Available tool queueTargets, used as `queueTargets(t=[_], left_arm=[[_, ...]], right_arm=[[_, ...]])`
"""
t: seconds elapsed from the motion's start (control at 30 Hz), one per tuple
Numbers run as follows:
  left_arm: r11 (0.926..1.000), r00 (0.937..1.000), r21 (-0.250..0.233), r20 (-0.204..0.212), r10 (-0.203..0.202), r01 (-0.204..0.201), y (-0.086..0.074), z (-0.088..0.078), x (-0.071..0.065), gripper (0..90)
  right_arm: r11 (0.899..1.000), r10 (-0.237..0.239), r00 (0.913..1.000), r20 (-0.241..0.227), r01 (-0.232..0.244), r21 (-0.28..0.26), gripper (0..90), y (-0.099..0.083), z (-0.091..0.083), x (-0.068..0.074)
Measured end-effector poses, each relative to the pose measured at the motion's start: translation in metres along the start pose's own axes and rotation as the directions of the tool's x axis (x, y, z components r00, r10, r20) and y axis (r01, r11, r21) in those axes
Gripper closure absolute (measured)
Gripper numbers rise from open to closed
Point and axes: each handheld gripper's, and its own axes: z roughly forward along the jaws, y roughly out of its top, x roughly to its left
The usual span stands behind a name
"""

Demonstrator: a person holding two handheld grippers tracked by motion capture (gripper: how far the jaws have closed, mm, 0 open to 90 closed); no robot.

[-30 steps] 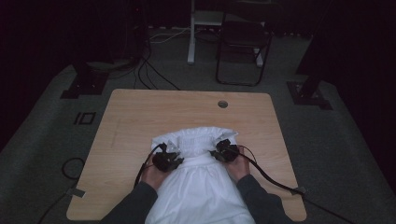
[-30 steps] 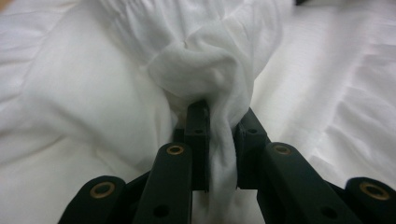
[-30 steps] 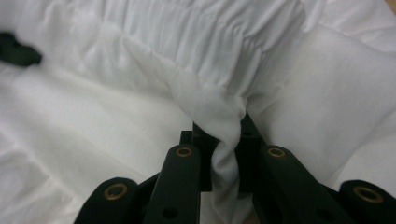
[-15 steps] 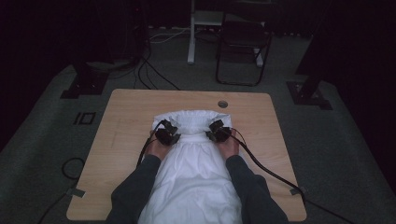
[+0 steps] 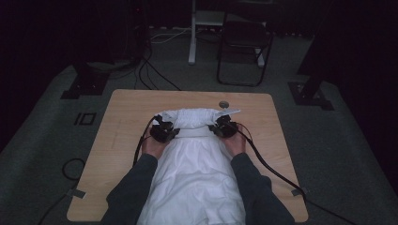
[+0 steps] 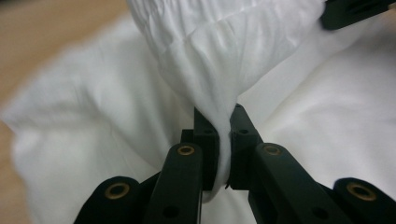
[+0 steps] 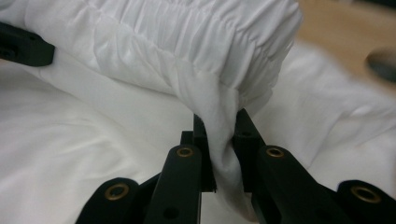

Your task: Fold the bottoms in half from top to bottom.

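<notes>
The white garment (image 5: 195,159) lies along the middle of the wooden table (image 5: 117,140), its gathered waistband (image 5: 197,117) at the far end, lifted between my two hands; my left gripper (image 6: 224,140) has just been closing and pinches a fold of the cloth between its jaws; my right gripper (image 7: 224,140) is clamped on the elastic edge at the other corner.

Clamped between the black jaws of the right hand-held gripper (image 7: 223,135): a bunched fold of white gathered cotton cloth (image 7: 154,51), ruched band lifted above smooth white fabric below. At upper left, part of the other black hand-held gripper (image 7: 23,46). At upper right, blurred light wooden worktop (image 7: 345,28).
</notes>
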Motion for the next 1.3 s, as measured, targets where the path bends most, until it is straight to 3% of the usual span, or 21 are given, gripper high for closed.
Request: queueTargets(t=[0.07, 0.1, 0.13, 0.17, 0.23, 0.27, 0.37, 0.53, 0.67, 0.73, 0.8, 0.9, 1.0, 1.03, 1.07, 1.1, 1.17, 1.23, 1.3], left_arm=[[0.9983, 0.9998, -0.055, 0.008, 0.017, -0.017, 0.006, -0.021, -0.009, 85.8], [0.9983, 0.9998, -0.055, 0.008, 0.017, -0.017, 0.006, -0.021, -0.009, 85.7], [0.9944, 0.9990, -0.097, 0.012, 0.043, -0.042, 0.008, -0.041, -0.020, 85.7], [0.9920, 0.9979, -0.110, 0.012, 0.064, -0.062, 0.007, -0.050, -0.025, 85.7], [0.9906, 0.9969, -0.115, 0.016, 0.077, -0.074, 0.004, -0.057, -0.031, 85.6], [0.9894, 0.9950, -0.113, 0.031, 0.095, -0.091, -0.005, -0.068, -0.040, 85.6], [0.9925, 0.9932, -0.075, 0.057, 0.101, -0.097, -0.028, -0.071, -0.052, 85.5], [0.9929, 0.9889, 0.068, 0.119, 0.089, -0.098, -0.072, -0.045, -0.065, 85.2], [0.9804, 0.9874, 0.154, 0.118, 0.106, -0.124, -0.095, -0.020, -0.068, 84.9], [0.9817, 0.9870, 0.141, 0.116, 0.111, -0.127, -0.094, -0.019, -0.064, 84.8], [0.9726, 0.9838, 0.154, 0.069, 0.165, -0.174, -0.090, -0.016, -0.061, 84.4], [0.9783, 0.9916, 0.168, 0.067, 0.111, -0.121, -0.082, -0.009, -0.051, 84.3], [0.9811, 0.9935, 0.170, 0.082, 0.079, -0.092, -0.079, -0.006, -0.057, 84.6], [0.9811, 0.9935, 0.170, 0.082, 0.079, -0.092, -0.079, -0.006, -0.057, 84.5], [0.9800, 0.9891, 0.161, 0.107, 0.101, -0.117, -0.080, -0.004, -0.064, 84.5], [0.9770, 0.9869, 0.157, 0.095, 0.130, -0.144, -0.080, -0.003, -0.065, 84.5], [0.9780, 0.9890, 0.156, 0.075, 0.128, -0.138, -0.077, 0.001, -0.056, 84.8], [0.9757, 0.9886, 0.159, 0.034, 0.147, -0.150, -0.075, 0.005, -0.045, 84.6], [0.9789, 0.9936, 0.170, 0.018, 0.112, -0.113, -0.070, 0.009, -0.030, 84.4]], right_arm=[[0.999, -0.024, 0.9997, -0.007, 0.024, -0.048, 83.9, 0.006, -0.022, 0.005], [0.999, -0.024, 0.9997, -0.007, 0.024, -0.048, 83.9, 0.006, -0.022, 0.005], [0.995, -0.046, 0.9987, -0.019, 0.044, -0.093, 83.9, 0.009, -0.044, 0.011], [0.992, -0.064, 0.9976, -0.025, 0.061, -0.109, 83.9, 0.009, -0.055, 0.015], [0.990, -0.081, 0.9962, -0.030, 0.077, -0.115, 83.9, 0.009, -0.064, 0.019], [0.986, -0.124, 0.9915, -0.038, 0.119, -0.112, 83.9, 0.003, -0.077, 0.028], [0.983, -0.165, 0.9841, -0.065, 0.159, -0.088, 83.9, -0.013, -0.087, 0.043], [0.977, -0.200, 0.9741, -0.106, 0.206, 0.048, 83.8, -0.056, -0.071, 0.059], [0.976, -0.164, 0.9763, -0.141, 0.181, 0.123, 83.7, -0.086, -0.050, 0.061], [0.972, -0.167, 0.9774, -0.130, 0.185, 0.144, 83.7, -0.091, -0.042, 0.063], [0.975, -0.151, 0.9796, -0.132, 0.170, 0.142, 83.7, -0.092, -0.037, 0.063], [0.970, -0.179, 0.9775, -0.112, 0.194, 0.144, 83.7, -0.089, -0.029, 0.065], [0.965, -0.219, 0.9730, -0.072, 0.227, 0.132, 83.7, -0.082, -0.020, 0.056], [0.965, -0.219, 0.9730, -0.072, 0.227, 0.132, 83.7, -0.082, -0.020, 0.056], [0.970, -0.203, 0.9778, -0.051, 0.208, 0.128, 83.6, -0.075, -0.013, 0.043], [0.975, -0.179, 0.9824, -0.054, 0.184, 0.124, 83.6, -0.072, -0.010, 0.037], [0.984, -0.129, 0.9897, -0.063, 0.136, 0.118, 83.8, -0.069, -0.005, 0.032], [0.981, -0.147, 0.9883, -0.040, 0.151, 0.125, 83.9, -0.069, -0.005, 0.040], [0.977, -0.171, 0.9839, -0.053, 0.176, 0.124, 83.8, -0.071, -0.007, 0.051]])
